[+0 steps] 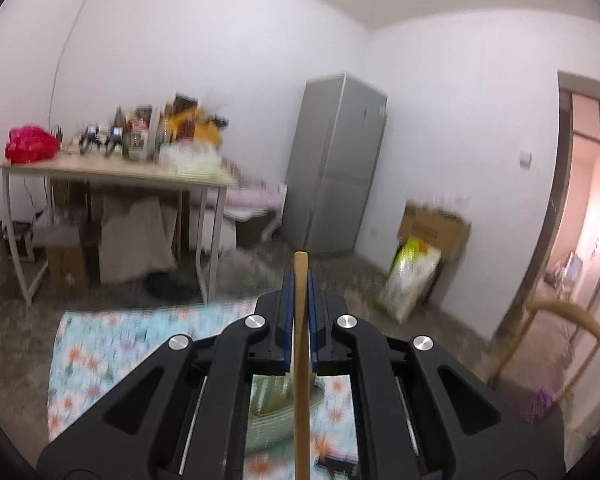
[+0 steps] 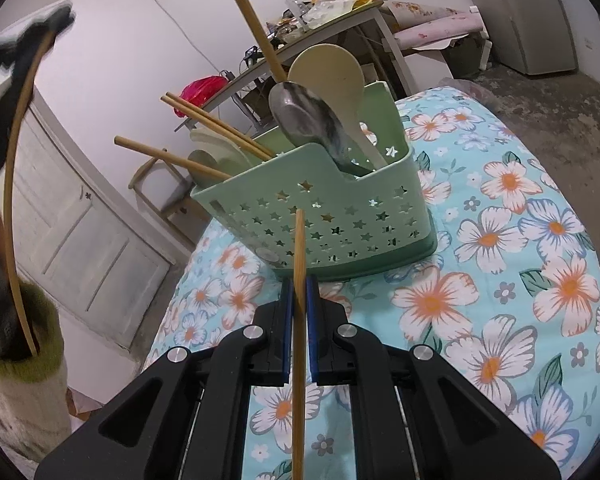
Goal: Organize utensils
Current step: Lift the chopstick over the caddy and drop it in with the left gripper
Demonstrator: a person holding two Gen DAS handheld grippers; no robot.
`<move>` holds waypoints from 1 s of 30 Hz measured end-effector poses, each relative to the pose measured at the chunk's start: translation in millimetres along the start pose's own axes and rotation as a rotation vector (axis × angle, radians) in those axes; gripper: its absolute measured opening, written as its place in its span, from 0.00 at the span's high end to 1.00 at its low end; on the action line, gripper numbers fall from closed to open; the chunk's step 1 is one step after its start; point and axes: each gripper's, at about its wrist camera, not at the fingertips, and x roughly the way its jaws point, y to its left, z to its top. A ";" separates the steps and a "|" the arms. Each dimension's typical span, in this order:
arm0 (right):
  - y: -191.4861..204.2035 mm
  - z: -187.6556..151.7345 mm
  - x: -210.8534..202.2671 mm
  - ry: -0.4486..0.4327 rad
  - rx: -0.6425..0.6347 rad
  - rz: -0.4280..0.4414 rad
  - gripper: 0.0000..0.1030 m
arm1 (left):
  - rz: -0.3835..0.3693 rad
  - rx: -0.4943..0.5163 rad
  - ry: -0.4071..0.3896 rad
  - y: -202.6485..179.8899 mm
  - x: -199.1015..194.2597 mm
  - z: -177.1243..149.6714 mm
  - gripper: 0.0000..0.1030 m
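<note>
1. The right gripper is clamped on a single wooden chopstick, its blue pads pressed to either side. The stick points forward at the green basket, probably lined up to drop in.
2. The basket stands on a flowered tablecloth. It already holds several chopsticks, a metal spoon and a pale rice paddle, all leaning outward.
3. The left gripper likewise grips another chopstick, raised well above the basket, seemingly waiting its turn.
4. The left view is motion-blurred; the clutter on the far table cannot be made out.
5. Both sticks' lower ends are cut off by the frame, and the basket's inner dividers are hidden.
</note>
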 end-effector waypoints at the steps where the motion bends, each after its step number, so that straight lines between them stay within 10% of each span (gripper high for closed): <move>1: -0.5 0.3 -0.7 0.000 0.001 0.000 0.93 | 0.004 -0.011 -0.046 -1.8 5.1 7.7 0.95; 13: -17.8 3.0 -1.6 -0.001 0.044 -0.008 0.93 | 0.185 -0.170 -0.301 3.1 70.1 12.0 0.95; 30: -38.8 2.5 3.7 0.001 0.092 -0.005 0.93 | 0.356 -0.109 -0.320 6.1 112.1 -11.7 0.95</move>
